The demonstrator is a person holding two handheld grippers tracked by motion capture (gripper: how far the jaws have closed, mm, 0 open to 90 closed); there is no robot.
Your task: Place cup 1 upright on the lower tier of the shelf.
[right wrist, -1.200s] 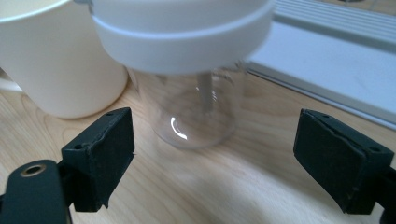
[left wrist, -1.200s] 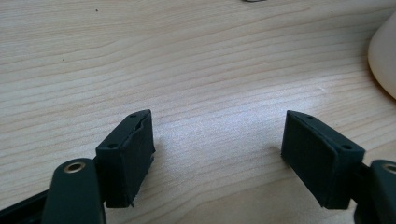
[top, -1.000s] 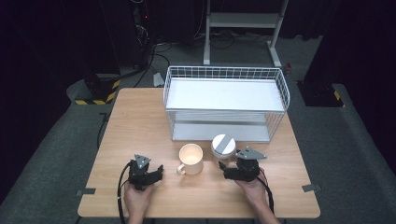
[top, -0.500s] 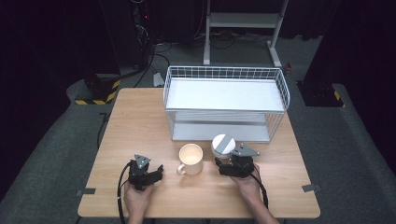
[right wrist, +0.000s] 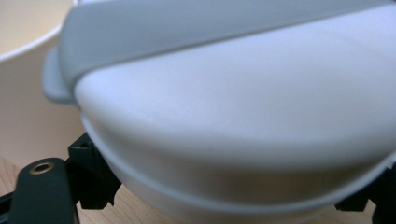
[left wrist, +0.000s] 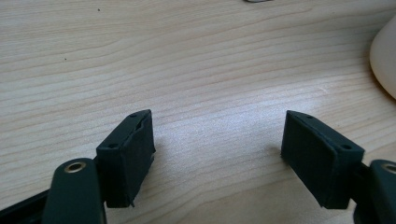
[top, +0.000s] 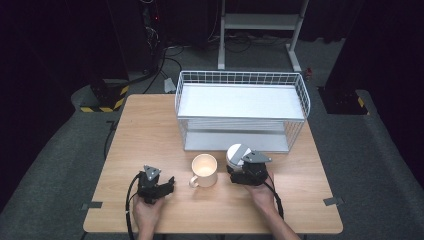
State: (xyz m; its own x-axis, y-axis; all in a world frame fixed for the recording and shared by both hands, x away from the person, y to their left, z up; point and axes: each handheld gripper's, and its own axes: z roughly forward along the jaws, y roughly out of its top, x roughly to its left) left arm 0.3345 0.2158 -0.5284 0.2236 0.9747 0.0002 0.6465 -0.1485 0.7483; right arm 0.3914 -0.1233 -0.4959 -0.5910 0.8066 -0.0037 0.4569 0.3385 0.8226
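- In the high view the left gripper (top: 167, 184) rests low on the wooden table (top: 150, 130) at lower left of centre, held by the left hand (top: 148, 210) that enters from the bottom edge, with its jaws pointing toward the right of the frame
- In the left gripper view its two black jaws stand well apart over bare wood, with nothing between them; a cream curve of the mug (left wrist: 384, 65) is cut off at the right edge
- The right gripper (top: 234, 172) lies at lower centre right, held by the right hand (top: 261, 192), its grey three-cornered plate uppermost and its front against the grey-and-white round container (top: 236, 153)
- In the right gripper view the container (right wrist: 243, 116) looms very close and blurred between the jaws, a black jaw at each lower side of it; whether the pads press on it or only flank it I cannot tell
- The cream mug (top: 204, 170) stands between the two grippers, its handle turned toward the lower left; its wall shows at upper left of the right gripper view (right wrist: 28, 93)
- The container sits just in front of the white wire rack (top: 242, 110), which fills the upper centre of the table
- The base of the container is hidden by the gripper in the high view
- Compared with a second ago, the right gripper has moved up and leftward to the container, while the left gripper has kept its place
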